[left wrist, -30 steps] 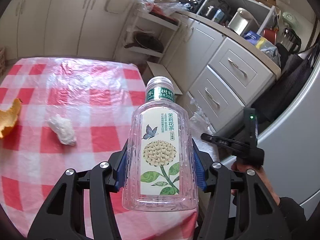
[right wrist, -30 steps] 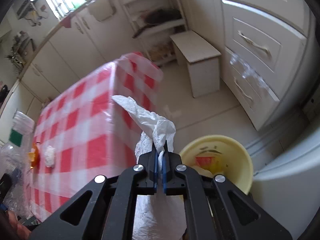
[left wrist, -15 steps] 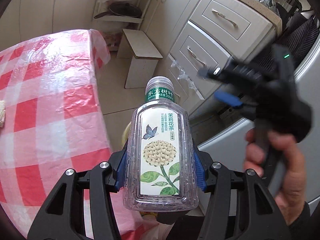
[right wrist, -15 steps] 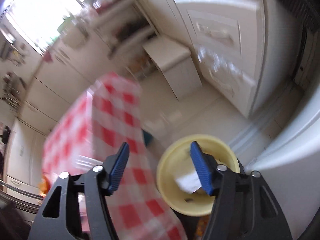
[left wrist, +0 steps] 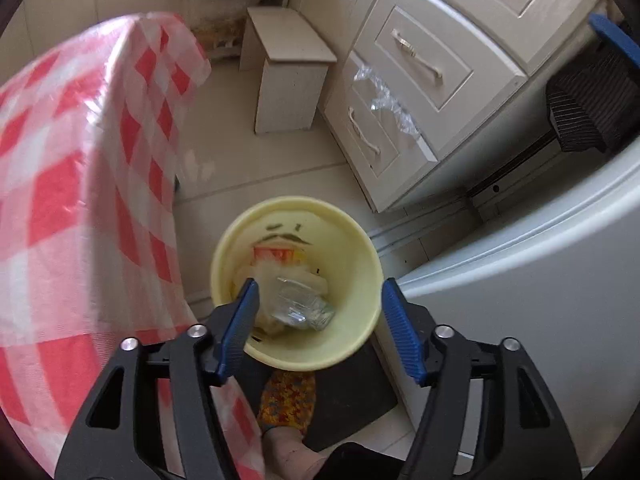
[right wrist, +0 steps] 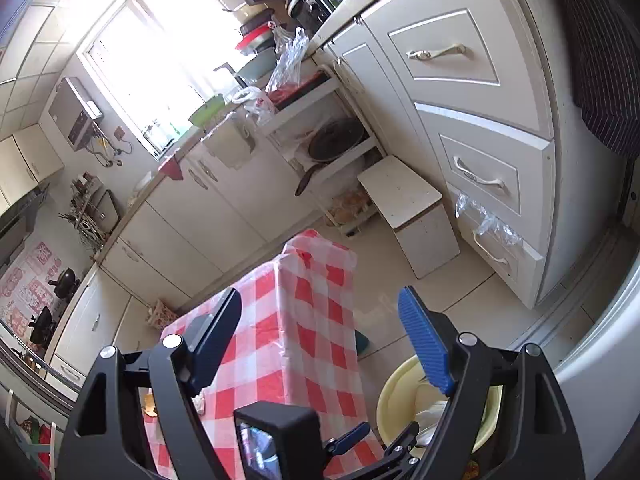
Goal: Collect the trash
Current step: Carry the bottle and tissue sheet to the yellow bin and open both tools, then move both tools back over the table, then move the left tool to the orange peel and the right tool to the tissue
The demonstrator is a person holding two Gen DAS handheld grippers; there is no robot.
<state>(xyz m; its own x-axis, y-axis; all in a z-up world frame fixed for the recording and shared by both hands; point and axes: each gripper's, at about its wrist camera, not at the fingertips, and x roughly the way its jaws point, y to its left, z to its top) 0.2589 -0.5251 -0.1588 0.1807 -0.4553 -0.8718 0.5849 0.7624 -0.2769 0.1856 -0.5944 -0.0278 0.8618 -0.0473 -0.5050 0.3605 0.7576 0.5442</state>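
Left wrist view: looked steeply down from above the floor, past the blue pads of the left hand-held gripper (left wrist: 318,330), straight into the yellow bin (left wrist: 352,256) close below, with the checked desk (left wrist: 80,184) edge at left and the drawer cabinet (left wrist: 432,92) at upper right. Right wrist view: sat higher and tilted more level, faced across the kitchen toward the window (right wrist: 160,60), well back from the far counters, with the right hand-held gripper (right wrist: 320,344) in the foreground. Shared by both: the desk corner, the white stool (right wrist: 404,200), the drawer cabinet, the floor and the bin, cut off at the lower right in the right wrist view.
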